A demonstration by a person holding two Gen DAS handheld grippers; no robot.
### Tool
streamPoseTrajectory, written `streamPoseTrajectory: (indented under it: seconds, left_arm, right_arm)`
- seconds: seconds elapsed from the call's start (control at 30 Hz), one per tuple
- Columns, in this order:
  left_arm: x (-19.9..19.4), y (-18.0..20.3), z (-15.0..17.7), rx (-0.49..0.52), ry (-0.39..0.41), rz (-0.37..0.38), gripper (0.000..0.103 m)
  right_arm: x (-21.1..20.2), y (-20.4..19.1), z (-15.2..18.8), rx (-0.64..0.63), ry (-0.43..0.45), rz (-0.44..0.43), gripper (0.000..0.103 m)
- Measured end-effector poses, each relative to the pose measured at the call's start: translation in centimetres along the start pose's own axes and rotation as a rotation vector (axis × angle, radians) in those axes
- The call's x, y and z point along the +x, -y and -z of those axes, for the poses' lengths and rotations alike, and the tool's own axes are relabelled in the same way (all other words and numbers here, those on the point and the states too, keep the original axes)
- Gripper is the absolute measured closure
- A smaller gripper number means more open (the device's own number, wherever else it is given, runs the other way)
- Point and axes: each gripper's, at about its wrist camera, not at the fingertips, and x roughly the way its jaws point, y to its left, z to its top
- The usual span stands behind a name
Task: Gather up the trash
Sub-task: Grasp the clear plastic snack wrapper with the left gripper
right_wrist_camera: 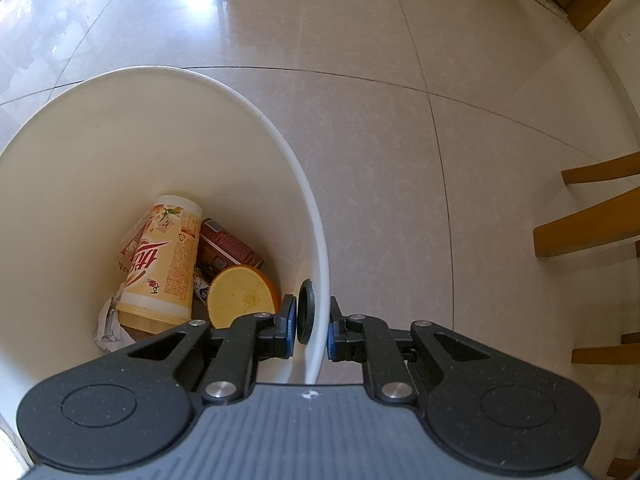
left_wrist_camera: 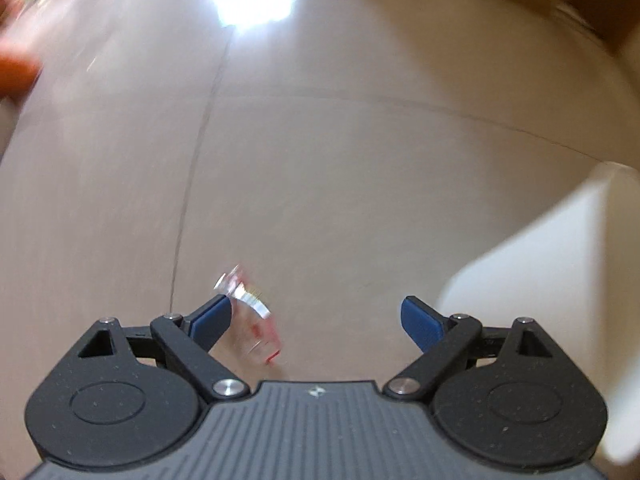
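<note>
Reaching for a wrapper beside the bin

Our right tool (right_wrist_camera: 311,330) is clenched on the bin (right_wrist_camera: 316,240) rim; our left tool (left_wrist_camera: 316,316) is released over the wrapper (left_wrist_camera: 256,320) on the floor (left_wrist_camera: 320,180). Next we must close on it.

Clear wrapper (left_wrist_camera: 252,320) (red print) on floor, blurred

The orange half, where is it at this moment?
In the right wrist view, the orange half lies inside the white bin, cut face up, beside the yellow cup and the red can.
</note>
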Motion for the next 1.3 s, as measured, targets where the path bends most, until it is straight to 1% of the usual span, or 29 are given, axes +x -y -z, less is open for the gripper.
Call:
streamPoseTrajectory:
  seconds: [0.07,0.17,0.37,0.5,0.63,0.7,0.8,0.83,0.87,0.9,0.97,1.0,1.13,1.17,1.3]
  left_arm:
    - [2.3,-1.7,0.2,-0.073,-0.027,-0.014,0.012]
    - [5.3,-3.5,0.7,-0.136,-0.044,-0.043,0.012]
    - [10.2,-6.5,1.4,-0.270,-0.067,-0.048,0.012]
    - [12.7,-6.7,1.8,-0.327,-0.074,-0.032,0.012]
    - [14.4,-6.9,2.5,-0.358,-0.071,-0.064,0.012]
    - [15.3,-6.9,2.8,-0.359,-0.076,-0.072,0.012]
    - [16.2,-7.0,3.1,-0.357,-0.078,-0.107,0.013]
    - [16.5,-7.0,3.2,-0.361,-0.078,-0.114,0.015]
    - [17.0,-7.2,3.4,-0.360,-0.076,-0.115,0.019]
    - [17.1,-7.1,3.6,-0.357,-0.073,-0.116,0.028]
    - [17.4,-7.1,3.8,-0.351,-0.085,-0.116,0.036]
    - [17.6,-7.1,3.9,-0.349,-0.088,-0.115,0.047]
    - [17.5,-7.0,3.9,-0.332,-0.091,-0.103,0.064]
    - [17.6,-7.0,3.9,-0.330,-0.094,-0.100,0.071]
    - [16.4,-6.8,3.5,-0.296,-0.100,-0.100,0.074]
  right_arm:
    - [0.0,-0.1,0.0,0.000,-0.001,0.003,0.086]
    - [0.0,-0.3,-0.1,-0.005,-0.001,0.010,0.086]
    - [0.0,-0.4,0.0,-0.010,0.001,0.014,0.086]
    - [0.1,-0.5,0.0,-0.014,0.001,0.017,0.086]
    - [0.1,-0.4,0.0,-0.013,0.002,0.016,0.085]
    - [0.1,-0.4,0.0,-0.014,0.003,0.017,0.085]
    - [0.1,-0.4,0.0,-0.015,0.005,0.016,0.086]
    - [0.0,-0.4,0.0,-0.016,0.005,0.015,0.086]
    - [0.0,-0.4,0.0,-0.016,0.006,0.016,0.086]
    - [0.0,-0.4,0.0,-0.016,0.006,0.016,0.086]
    - [0.0,-0.4,0.0,-0.016,0.005,0.016,0.085]
    - [0.0,-0.4,0.1,-0.016,0.006,0.016,0.086]
    - [0.0,-0.4,0.0,-0.015,0.006,0.015,0.085]
    - [0.0,-0.4,0.1,-0.016,0.007,0.015,0.085]
    - [0.1,-0.4,0.1,-0.014,0.008,0.014,0.086]
